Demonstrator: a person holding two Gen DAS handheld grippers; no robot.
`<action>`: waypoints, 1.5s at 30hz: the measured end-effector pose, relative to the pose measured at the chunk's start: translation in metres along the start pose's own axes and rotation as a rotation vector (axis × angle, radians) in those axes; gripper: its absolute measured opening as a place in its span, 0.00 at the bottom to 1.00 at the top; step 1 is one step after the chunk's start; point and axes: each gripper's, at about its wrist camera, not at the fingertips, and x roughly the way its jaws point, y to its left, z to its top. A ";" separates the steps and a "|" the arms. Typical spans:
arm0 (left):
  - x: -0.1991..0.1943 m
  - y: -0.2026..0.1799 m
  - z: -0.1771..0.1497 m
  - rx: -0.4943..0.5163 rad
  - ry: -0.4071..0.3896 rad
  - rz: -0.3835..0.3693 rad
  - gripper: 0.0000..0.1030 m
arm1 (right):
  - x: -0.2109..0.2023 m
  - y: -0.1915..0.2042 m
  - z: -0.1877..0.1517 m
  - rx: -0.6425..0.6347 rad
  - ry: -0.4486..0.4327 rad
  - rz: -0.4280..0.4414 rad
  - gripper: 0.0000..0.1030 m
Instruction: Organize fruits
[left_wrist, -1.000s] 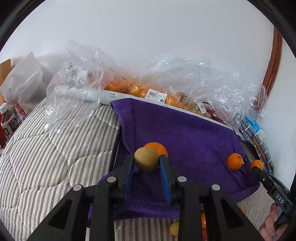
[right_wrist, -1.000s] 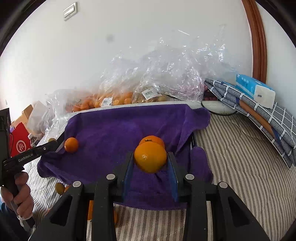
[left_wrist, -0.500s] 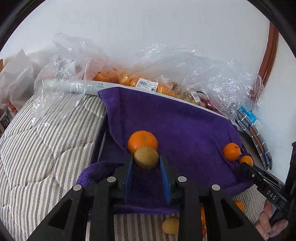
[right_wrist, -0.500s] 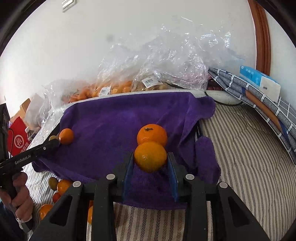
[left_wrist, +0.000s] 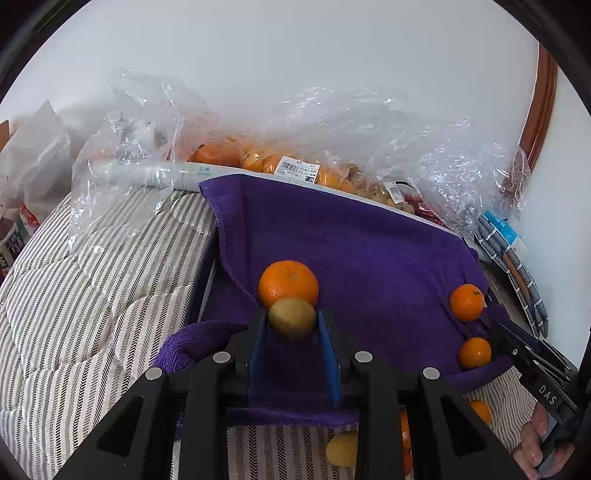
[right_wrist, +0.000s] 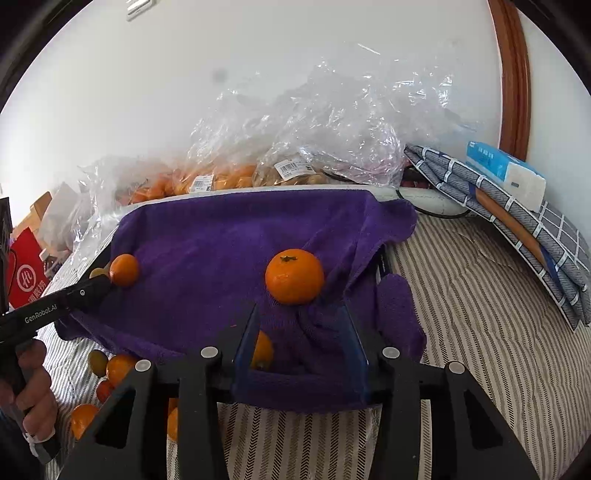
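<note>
A purple towel (left_wrist: 354, 258) lines a tray on the striped bed. My left gripper (left_wrist: 292, 325) is shut on a yellow-green fruit (left_wrist: 291, 318), just in front of a large orange (left_wrist: 288, 283) on the towel. My right gripper (right_wrist: 300, 325) is open and empty. A small orange (right_wrist: 261, 350) lies on the towel low between its fingers, partly hidden by the left finger (right_wrist: 246, 336). Another orange (right_wrist: 294, 276) sits just beyond the tips. In the left wrist view the right gripper (left_wrist: 532, 358) shows at the right, beside two oranges (left_wrist: 467, 302) (left_wrist: 474, 352).
Clear plastic bags of oranges and other fruit (left_wrist: 295, 166) lie along the wall behind the tray. Loose oranges and small fruits (right_wrist: 110, 369) lie on the bed in front of the towel. A folded checked cloth (right_wrist: 517, 221) with a tissue pack (right_wrist: 506, 173) lies at the right.
My right gripper has opened and the orange it held has dropped onto the towel between its fingers. My left gripper has moved forward over the towel with the yellow-green fruit in it.
</note>
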 end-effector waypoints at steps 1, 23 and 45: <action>-0.001 0.000 0.000 -0.002 -0.003 -0.002 0.27 | -0.001 0.000 0.000 0.004 -0.008 -0.008 0.43; -0.034 0.001 -0.010 -0.020 -0.077 0.005 0.42 | -0.046 0.030 -0.035 0.008 0.021 0.045 0.48; -0.088 0.074 -0.052 -0.161 -0.066 0.094 0.46 | -0.033 0.072 -0.059 -0.051 0.128 0.088 0.48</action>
